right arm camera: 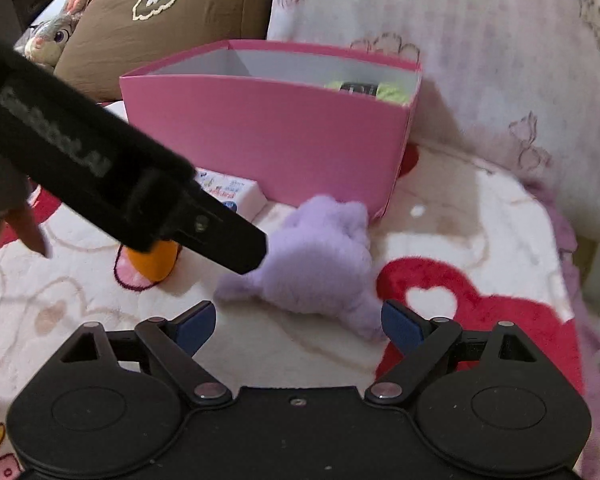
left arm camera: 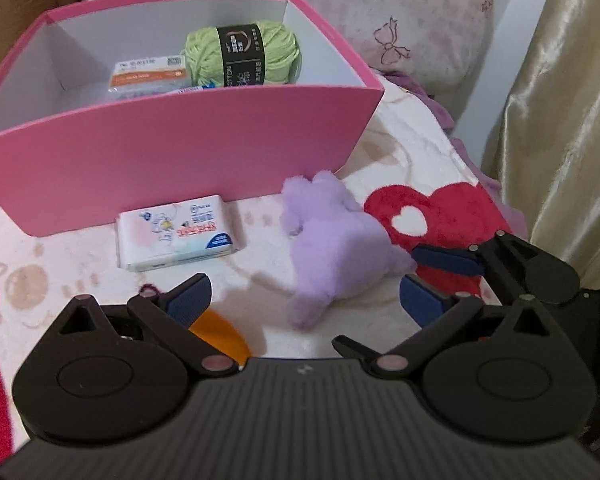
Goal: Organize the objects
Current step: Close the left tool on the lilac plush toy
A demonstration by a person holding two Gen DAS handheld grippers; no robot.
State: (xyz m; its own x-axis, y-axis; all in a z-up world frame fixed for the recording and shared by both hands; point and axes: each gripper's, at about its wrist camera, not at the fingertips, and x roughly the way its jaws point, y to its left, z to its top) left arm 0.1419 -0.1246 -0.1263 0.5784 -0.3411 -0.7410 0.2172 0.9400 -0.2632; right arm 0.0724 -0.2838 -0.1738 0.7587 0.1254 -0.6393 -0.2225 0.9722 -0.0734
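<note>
Both tongs stand wide and empty over the blanket (left arm camera: 400,152). The left gripper (left arm camera: 304,300) has its blue pads spread, with the plush (left arm camera: 328,248) lying just ahead between them; the right gripper (right arm camera: 298,322) is spread the same way, the plush (right arm camera: 320,264) just ahead of its tips. The plush is pale lilac, fluffy, lumpy and blurred, so I cannot tell what animal it is. It lies on the blanket just in front of the pink box (left arm camera: 172,152), near its right corner. Beside it, against the box front, lies a white tissue pack (left arm camera: 178,232) with red and blue print too small to read. Inside the box sit a green yarn ball (left arm camera: 244,54) with a black band, its lettering unreadable, and an orange-striped pack (left arm camera: 148,74), partly hidden by the wall. An orange thing (left arm camera: 220,334) is half hidden behind the left finger.
</note>
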